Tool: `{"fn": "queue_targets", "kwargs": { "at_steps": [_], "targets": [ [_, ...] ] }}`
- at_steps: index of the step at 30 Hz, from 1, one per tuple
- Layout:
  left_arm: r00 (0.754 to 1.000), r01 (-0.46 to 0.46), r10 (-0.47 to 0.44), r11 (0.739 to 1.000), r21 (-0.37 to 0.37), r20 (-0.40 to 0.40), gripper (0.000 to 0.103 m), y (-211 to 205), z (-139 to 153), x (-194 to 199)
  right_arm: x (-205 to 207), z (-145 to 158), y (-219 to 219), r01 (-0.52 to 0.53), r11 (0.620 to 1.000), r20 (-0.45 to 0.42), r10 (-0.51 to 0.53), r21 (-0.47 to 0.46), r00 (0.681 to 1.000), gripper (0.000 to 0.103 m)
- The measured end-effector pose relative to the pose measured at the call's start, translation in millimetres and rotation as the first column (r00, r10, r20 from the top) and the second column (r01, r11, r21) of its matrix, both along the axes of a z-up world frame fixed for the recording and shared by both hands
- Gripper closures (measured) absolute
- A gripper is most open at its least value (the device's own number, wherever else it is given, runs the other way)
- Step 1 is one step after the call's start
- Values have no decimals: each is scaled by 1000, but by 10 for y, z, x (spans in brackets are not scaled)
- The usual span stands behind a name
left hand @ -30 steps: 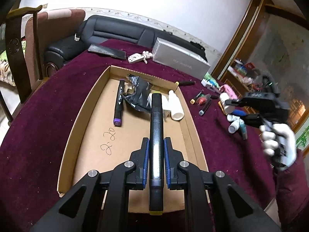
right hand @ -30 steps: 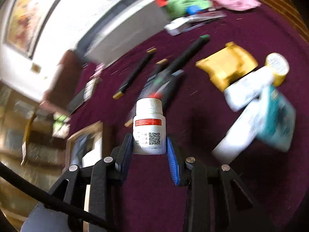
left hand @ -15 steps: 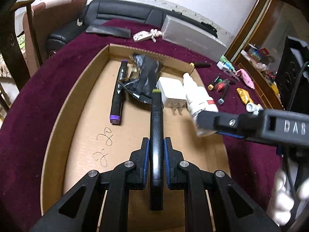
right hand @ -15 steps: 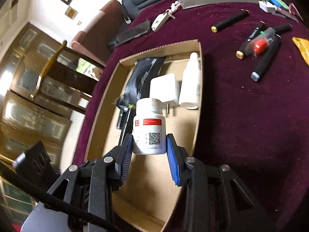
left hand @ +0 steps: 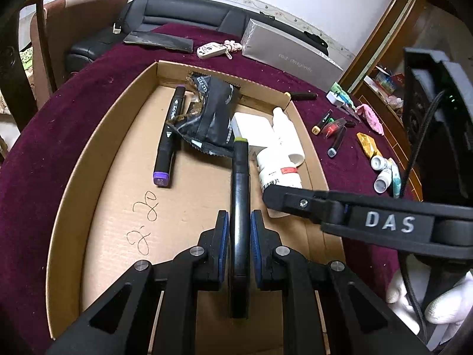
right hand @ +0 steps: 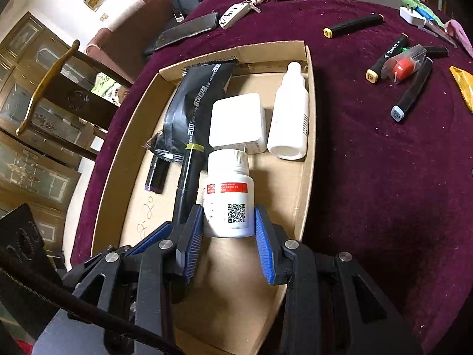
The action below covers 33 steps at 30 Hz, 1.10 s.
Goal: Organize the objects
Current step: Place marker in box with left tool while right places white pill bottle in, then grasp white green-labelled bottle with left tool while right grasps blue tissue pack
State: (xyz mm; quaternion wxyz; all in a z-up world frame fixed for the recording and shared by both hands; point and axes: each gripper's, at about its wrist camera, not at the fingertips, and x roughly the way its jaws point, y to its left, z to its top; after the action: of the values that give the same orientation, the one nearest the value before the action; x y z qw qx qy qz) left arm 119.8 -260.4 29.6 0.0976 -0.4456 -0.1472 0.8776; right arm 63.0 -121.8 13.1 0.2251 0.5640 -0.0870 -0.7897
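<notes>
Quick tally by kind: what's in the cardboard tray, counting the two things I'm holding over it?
Markers: 2 (one lying, one in the left gripper)
Bottles: 2 (one lying, one in the right gripper)
Black pouch: 1
White charger: 1
Total: 6

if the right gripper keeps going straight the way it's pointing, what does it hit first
Probably the white charger block. The right gripper, shut on the pill bottle, points down into the cardboard tray, and the bottle's cap leads toward that block. Depth is unclear; the tray floor might come first.
</notes>
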Motion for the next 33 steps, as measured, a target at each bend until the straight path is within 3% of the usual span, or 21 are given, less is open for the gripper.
{"fn": "queue_targets", "kwargs": {
  "at_steps": [3,5,12,17,19,22,26,33],
  "targets": [
    [1000,-30,30,1000,-2,-6,83,-37,50,57,6,9,-15,1,1000,-4,-1,11,1000,69],
    [998,-57,57,998,16,-1,72,-103,98,121,8,12,-25,-4,1000,-23,4,7,1000,64],
    [987,-127,135,987,99,-85,65,-321,409,398,135,241,168,11,994,-144,-27,-106,989,64],
    [979,-124,152,973,195,-133,64,-284,612,471,299,562,413,33,994,-322,-65,-104,944,56],
    [976,-106,140,974,200,-164,64,-184,708,505,366,687,580,60,994,-398,-93,-95,913,55],
    [974,-80,114,981,175,-195,51,33,814,519,464,822,845,107,991,-471,-133,-83,872,46],
    [982,1,29,988,154,-188,51,398,852,459,505,871,1343,194,975,-473,-221,-106,853,44],
    [988,134,-116,971,197,-99,51,961,626,348,569,721,2536,422,890,-391,-456,-173,800,44]
  ]
}}
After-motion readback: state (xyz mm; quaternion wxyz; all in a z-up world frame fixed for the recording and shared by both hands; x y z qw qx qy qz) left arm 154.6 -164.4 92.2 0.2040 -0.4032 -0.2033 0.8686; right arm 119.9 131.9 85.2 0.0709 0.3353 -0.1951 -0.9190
